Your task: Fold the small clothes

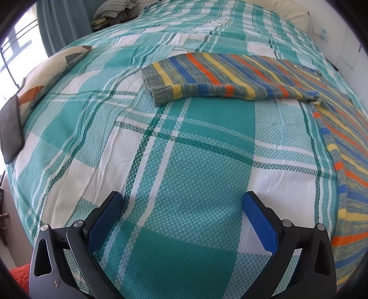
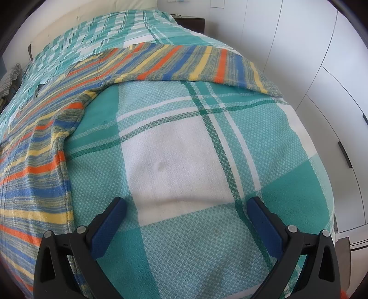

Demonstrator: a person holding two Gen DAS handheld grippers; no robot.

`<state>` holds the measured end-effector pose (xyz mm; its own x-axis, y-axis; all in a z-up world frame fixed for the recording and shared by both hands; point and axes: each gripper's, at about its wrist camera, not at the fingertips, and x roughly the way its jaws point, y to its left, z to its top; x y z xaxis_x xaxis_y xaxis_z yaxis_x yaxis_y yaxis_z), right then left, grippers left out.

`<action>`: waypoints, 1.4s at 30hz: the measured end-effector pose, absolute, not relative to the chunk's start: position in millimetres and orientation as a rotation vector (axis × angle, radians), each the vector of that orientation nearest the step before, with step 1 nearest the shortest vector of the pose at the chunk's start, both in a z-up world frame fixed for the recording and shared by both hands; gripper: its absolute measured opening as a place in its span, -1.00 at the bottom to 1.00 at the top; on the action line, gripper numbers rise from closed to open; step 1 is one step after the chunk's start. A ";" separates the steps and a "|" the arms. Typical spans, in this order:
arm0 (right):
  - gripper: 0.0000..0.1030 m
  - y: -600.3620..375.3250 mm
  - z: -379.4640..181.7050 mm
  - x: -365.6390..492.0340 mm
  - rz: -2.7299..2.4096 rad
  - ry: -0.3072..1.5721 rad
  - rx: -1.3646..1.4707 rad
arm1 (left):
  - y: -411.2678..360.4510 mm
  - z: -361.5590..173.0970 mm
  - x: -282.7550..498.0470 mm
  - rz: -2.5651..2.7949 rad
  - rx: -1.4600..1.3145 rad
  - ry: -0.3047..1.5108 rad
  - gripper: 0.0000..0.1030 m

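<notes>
The left gripper (image 1: pixel 182 200) is hovering with its blue-padded fingers (image 1: pixel 108 216) spread wide and holding nothing; only the teal, white and green plaid bedspread (image 1: pixel 184 165) is lying between them. The right gripper (image 2: pixel 187 204) is likewise gaping wide and gripping nothing, with a white square of the same bedspread (image 2: pixel 174 161) showing between its fingers (image 2: pixel 264 220).

Nothing is standing between either gripper and the garment. Farther out in the left view, a dark tablet-like slab (image 1: pixel 11 131) is leaning at the bed's left edge beside a cream cushion (image 1: pixel 53 71) with grey and orange shapes, and a bundle of checked cloth (image 1: pixel 115 10) is sitting beyond the far corner by a blue-grey curtain (image 1: pixel 62 25). In the right view, white cupboard doors (image 2: pixel 310 57) are lining the wall next to the bed. No writing or labels are readable anywhere.

The striped knitted sweater (image 1: pixel 230 73) is lying flat across the bed ahead of both grippers, untouched. It is showing blue, orange and yellow bands over mottled grey-green, with a ribbed cuff ending each outstretched sleeve (image 2: pixel 218 66), and its body is running down toward the near edge.
</notes>
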<state>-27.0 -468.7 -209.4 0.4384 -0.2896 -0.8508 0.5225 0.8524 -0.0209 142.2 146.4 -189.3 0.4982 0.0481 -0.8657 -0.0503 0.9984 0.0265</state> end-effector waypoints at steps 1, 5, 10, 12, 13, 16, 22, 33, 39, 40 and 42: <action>1.00 -468.6 -209.4 -27.0 -0.512 0.997 0.261 | 146.5 -189.3 142.2 0.059 -0.002 1.048 0.99; 1.00 -468.4 -209.4 -27.0 -0.512 0.997 0.261 | 146.2 -189.6 141.8 0.058 0.004 1.048 0.99; 1.00 -468.2 -209.5 -27.0 -0.512 0.997 0.261 | 145.7 -190.0 141.6 0.059 0.005 1.049 0.99; 1.00 -468.1 -209.5 -27.0 -0.512 0.997 0.261 | 145.7 -189.8 141.7 0.058 0.005 1.050 0.99; 1.00 -468.1 -209.4 -26.9 -0.512 0.997 0.261 | 145.6 -189.8 141.6 0.059 0.004 1.050 0.99; 1.00 -468.0 -209.4 -27.0 -0.512 0.997 0.261 | 145.6 -189.7 141.7 0.059 0.005 1.050 0.99; 1.00 -467.8 -209.2 -27.0 -0.512 0.996 0.261 | 144.4 -190.4 138.9 0.065 0.011 1.033 0.99; 1.00 -467.6 -209.5 -27.0 -0.512 0.996 0.260 | 144.3 -190.1 138.7 0.063 0.012 1.033 0.99; 1.00 -467.9 -209.4 -26.9 -0.514 0.995 0.258 | 144.1 -189.9 138.5 0.063 0.012 1.033 0.99; 1.00 -467.8 -209.3 -27.1 -0.514 0.995 0.258 | 144.0 -189.9 138.6 0.062 0.012 1.032 0.99; 1.00 -467.8 -209.3 -27.1 -0.514 0.995 0.257 | 144.1 -189.9 138.7 0.063 0.012 1.033 0.99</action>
